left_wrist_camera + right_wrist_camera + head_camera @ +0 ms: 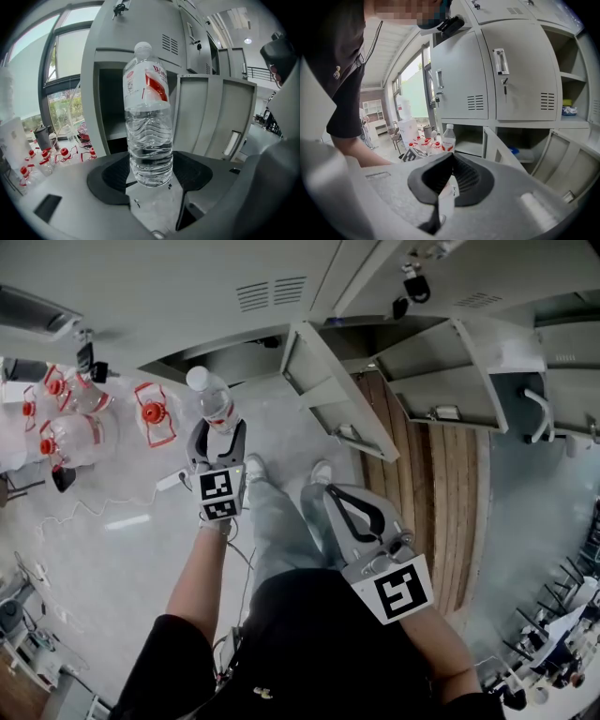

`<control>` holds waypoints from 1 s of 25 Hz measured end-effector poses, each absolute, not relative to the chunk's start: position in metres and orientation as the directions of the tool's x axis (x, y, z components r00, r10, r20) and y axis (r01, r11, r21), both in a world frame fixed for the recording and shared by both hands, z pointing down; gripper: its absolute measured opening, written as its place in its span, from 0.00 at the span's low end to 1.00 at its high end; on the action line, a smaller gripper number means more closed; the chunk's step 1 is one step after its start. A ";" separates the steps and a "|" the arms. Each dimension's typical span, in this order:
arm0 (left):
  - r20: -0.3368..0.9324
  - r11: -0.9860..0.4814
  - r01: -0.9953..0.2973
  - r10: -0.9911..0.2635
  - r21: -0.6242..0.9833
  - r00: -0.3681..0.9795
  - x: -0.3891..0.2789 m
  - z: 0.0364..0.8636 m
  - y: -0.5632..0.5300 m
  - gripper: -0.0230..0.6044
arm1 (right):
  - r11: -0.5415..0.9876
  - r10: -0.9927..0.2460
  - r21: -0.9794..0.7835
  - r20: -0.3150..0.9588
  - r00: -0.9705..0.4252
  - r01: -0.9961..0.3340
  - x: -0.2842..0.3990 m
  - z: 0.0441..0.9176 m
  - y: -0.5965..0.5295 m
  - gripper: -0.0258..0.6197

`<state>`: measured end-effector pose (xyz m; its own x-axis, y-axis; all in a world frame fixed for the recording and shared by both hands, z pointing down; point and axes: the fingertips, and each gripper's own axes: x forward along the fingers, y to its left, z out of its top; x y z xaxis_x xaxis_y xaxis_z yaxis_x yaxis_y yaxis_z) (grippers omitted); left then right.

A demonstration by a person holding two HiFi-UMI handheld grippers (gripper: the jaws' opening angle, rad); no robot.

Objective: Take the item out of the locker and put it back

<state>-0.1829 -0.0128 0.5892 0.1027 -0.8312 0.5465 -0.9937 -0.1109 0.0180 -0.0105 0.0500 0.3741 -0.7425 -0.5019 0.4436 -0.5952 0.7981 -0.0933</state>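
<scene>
At the far left, clear water jugs point(66, 432) with red caps stand grouped on the pale, glossy floor point(122, 549). A thin white cable point(89, 509) trails across the floor near them. The left gripper view shows the same jugs low at the left, beneath a tall window point(58, 101) with greenery outside.

Next comes the left gripper point(218, 439). Its jaws are set narrow and clamp the lower body of a water bottle point(147, 117), with the dark pads pressed against both sides. The bottle is clear with a white cap and a red-and-white label. It stands upright in the air, outside the locker point(187, 287) and just in front of an open lower compartment point(112, 110), whose dark inside shows one shelf. The compartment's grey door point(208, 119) hangs open to the right of the bottle.

In the head view the person's pale trousers and two white shoes point(255, 466) lie between the grippers.

The right gripper point(331, 493) is held lower and nearer the body. Its jaws are closed together with nothing between them. Its own view looks past them to the grey locker bank point(497, 70), which has handles, keys and vent slits, and to the bottle small in the distance.

Further right, more doors point(441, 362) stand open over a strip of brown wooden planks point(427, 502), and beyond that is blue-grey flooring.
</scene>
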 end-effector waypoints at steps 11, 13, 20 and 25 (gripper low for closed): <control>0.546 -0.094 -0.995 -0.833 0.023 0.092 -0.191 0.621 -0.065 0.51 | 0.790 -0.485 -0.100 0.501 -0.717 -0.604 -0.008 0.397 0.063 0.04; 0.539 -0.096 -0.995 -0.837 0.025 0.094 -0.190 0.622 -0.075 0.51 | 0.786 -0.485 -0.104 0.506 -0.713 -0.609 -0.007 0.399 0.063 0.04; 0.494 -0.088 -0.996 -0.865 0.017 0.085 -0.188 0.620 -0.114 0.51 | 0.765 -0.501 -0.118 0.510 -0.699 -0.634 -0.006 0.403 0.050 0.04; 0.451 -0.066 -0.998 -0.890 0.010 0.064 -0.191 0.615 -0.135 0.51 | 0.773 -0.508 -0.118 0.473 -0.720 -0.623 -0.020 0.396 0.033 0.04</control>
<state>-0.1908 -0.1347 0.6147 0.0636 -0.8900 0.4514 -0.9978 -0.0661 0.0103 -0.0198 0.0327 0.3957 -0.7200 -0.5078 0.4730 -0.6230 0.7733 -0.1182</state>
